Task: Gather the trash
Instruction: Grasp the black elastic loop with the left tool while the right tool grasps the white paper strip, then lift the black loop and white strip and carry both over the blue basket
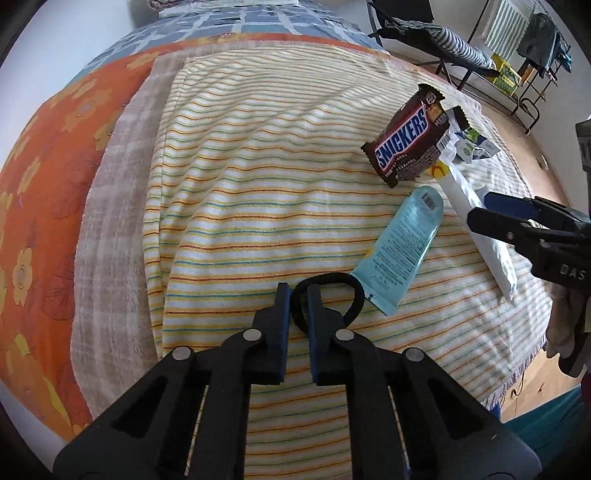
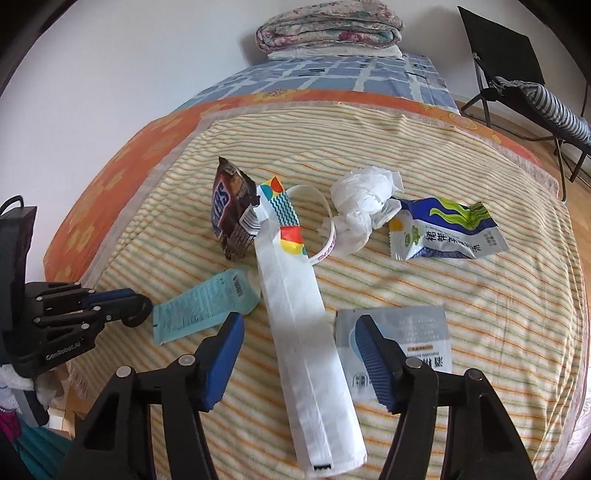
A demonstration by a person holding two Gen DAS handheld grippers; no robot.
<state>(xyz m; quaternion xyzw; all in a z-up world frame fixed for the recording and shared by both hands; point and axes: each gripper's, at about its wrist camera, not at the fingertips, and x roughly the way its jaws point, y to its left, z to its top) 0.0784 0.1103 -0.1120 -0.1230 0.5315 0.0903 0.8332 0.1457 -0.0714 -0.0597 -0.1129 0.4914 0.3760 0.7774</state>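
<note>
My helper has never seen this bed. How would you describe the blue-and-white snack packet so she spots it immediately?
On the striped towel covering the bed, look toward its right side, just right of the crumpled white tissue. The snack packet lies there, open and crinkled. Only it has green wavy seaweed-like artwork over blue and white.

**The room around the bed**

I see a white plain wall (image 2: 147, 55) behind the bed. A folded floral quilt (image 2: 328, 27) lies at its far end, on a blue checked sheet (image 2: 332, 74). At the right, a black folding chair (image 2: 517, 74) stands on light wooden floor (image 2: 576, 206). Daylight is soft.
</note>
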